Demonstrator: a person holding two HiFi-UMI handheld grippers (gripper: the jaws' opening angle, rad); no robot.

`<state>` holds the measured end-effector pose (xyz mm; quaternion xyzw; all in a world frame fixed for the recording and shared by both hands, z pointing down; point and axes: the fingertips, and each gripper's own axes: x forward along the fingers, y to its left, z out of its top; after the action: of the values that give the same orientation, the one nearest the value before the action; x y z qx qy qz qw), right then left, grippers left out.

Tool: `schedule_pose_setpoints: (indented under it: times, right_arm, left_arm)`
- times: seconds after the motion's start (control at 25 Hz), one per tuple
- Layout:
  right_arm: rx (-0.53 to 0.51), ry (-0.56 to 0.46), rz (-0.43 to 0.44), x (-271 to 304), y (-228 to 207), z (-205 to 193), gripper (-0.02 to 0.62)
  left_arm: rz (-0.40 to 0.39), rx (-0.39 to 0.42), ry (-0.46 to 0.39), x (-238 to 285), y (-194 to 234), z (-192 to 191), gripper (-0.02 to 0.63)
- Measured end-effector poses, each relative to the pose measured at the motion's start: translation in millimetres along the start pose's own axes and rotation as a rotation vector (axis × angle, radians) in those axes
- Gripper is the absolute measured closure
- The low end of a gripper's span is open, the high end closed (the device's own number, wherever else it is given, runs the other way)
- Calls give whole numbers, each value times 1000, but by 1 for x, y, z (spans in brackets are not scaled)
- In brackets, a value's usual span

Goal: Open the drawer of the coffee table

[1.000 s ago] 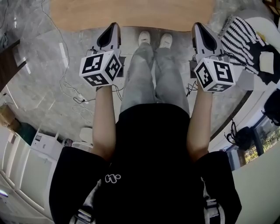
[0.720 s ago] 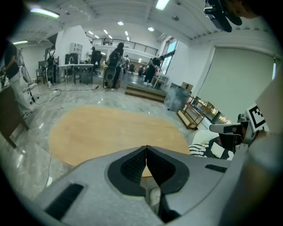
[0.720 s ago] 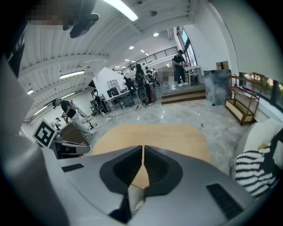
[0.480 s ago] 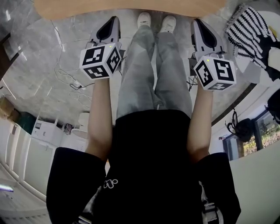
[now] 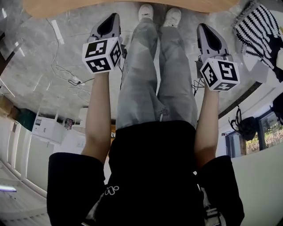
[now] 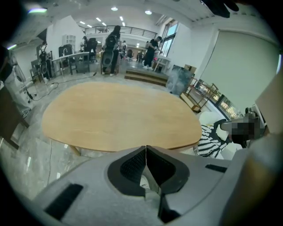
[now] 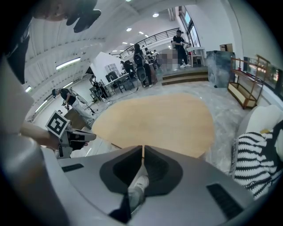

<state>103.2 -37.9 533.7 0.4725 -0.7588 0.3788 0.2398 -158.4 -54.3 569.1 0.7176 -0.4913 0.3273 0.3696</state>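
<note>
Head view shows only coffee table edge.

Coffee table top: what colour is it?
Light tan wood. The coffee table top shows best in the left gripper view.

Both arms are stretching downward. The left gripper and the right gripper are sinking away from the head camera, and more of the bare forearms is showing behind them. In the head view the coffee table surface is shrinking to a thin strip at the top edge, while the white shoes and the striped cushion are drifting upward with it.
</note>
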Motion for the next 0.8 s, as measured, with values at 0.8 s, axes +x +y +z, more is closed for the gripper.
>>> schedule_pose_setpoints:
  times: [0.8]
  right_arm:
    - [-28,181,-4,57,-61,-101,513]
  left_arm:
    - [44,20,101,79,41,-53,553]
